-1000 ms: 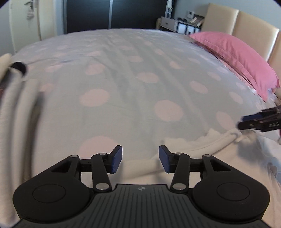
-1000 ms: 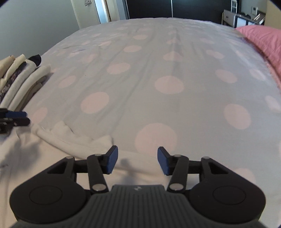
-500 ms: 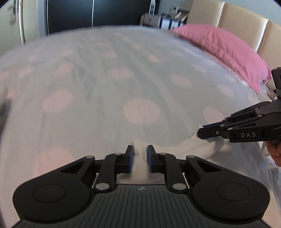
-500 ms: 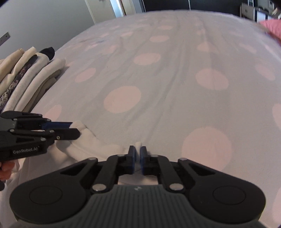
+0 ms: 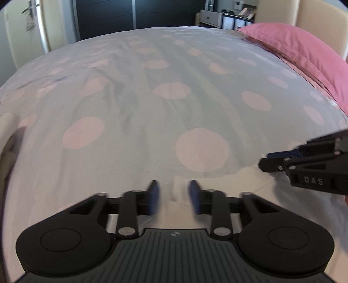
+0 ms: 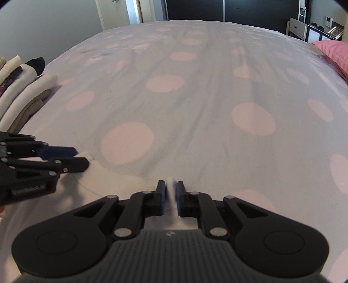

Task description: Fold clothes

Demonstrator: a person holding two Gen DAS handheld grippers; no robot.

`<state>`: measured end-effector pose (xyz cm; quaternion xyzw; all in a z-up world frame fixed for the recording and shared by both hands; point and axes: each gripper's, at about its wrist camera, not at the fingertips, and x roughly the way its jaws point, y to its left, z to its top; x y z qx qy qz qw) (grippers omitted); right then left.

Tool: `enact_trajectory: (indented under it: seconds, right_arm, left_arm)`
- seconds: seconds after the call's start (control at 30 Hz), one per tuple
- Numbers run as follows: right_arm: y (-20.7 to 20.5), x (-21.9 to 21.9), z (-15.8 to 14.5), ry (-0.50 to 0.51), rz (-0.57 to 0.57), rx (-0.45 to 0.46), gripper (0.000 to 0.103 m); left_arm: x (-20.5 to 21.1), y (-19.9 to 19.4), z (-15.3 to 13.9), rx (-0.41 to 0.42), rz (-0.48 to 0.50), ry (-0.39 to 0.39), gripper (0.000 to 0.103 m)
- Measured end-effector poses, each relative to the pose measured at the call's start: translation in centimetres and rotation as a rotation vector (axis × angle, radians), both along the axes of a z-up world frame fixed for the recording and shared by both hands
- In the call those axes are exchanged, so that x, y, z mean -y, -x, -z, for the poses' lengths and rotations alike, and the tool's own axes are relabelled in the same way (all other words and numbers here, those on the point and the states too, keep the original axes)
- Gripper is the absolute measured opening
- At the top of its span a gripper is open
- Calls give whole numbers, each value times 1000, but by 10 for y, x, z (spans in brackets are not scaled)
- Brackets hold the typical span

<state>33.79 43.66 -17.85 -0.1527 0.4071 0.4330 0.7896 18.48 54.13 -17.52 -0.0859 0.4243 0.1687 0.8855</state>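
Here, the white soft cotton garment (image 5: 250, 180) lies flat at the near edge of the bed, on the pale bedspread with large pink dots (image 5: 174, 108), its far hem bunched into a small raised fold directly ahead of each of your tools. Your left gripper (image 5: 174, 196) has its blue pads apart and its jaws are opening, blurred with motion, with a ridge of the white cloth standing between them but not pressed. Your right gripper (image 6: 170, 197) has its pads much closer together, a thin pinch of the same garment (image 6: 130, 196) between them, and its jaws are also opening; the cloth looks barely touched on either side. Half a second ago both tools were clamped tightly on those folds, and a second ago both stood wide apart above the hem. I count one white garment, two grippers, one pink pillow (image 5: 304, 54) against the cream headboard (image 5: 315, 19), and one stack of folded cream and dark clothes (image 6: 19, 87) at the left of the right wrist view, its layers too squeezed to count.
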Motion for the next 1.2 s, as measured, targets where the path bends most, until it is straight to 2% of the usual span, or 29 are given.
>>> enact_trajectory:
  seconds: [0.03,0.1,0.13,0.23,0.33,0.4,0.53,0.67,0.87,0.93,1.07,1.2]
  right_arm:
    - [-1,2,-1,-7,17,-4,22]
    - [-3,9,-7,-29,47,-23,37]
    - [-3,13,-11,-40,51,-23,40]
    - [-2,28,-25,-37,63,0,40]
    - [1,52,-37,-27,80,-21,41]
    - [8,71,-44,-20,83,-41,47]
    - [30,112,-57,1,71,-76,48]
    - [78,150,-68,39,25,-97,47]
    - [181,206,-81,70,-71,-154,46]
    - [217,226,-81,80,-93,-169,46]
    - [286,263,-78,86,-138,-129,46]
    - [334,286,-62,136,-138,-148,46]
  left_arm:
    - [-2,4,-4,7,-5,-4,46]
    - [-7,16,-14,29,-9,-11,46]
    - [-10,22,-19,34,-16,-13,46]
    - [-19,43,-32,35,-48,5,46]
    - [-18,71,-45,45,-53,26,46]
    - [-10,93,-54,44,-41,31,46]
    - [13,140,-73,36,-29,44,46]
    - [43,190,-87,-8,-30,57,46]
    - [93,270,-98,-81,-7,86,46]
    - [110,295,-97,-103,-8,96,46]
    - [143,339,-92,-149,-19,124,46]
    - [170,382,-76,-202,-64,170,46]
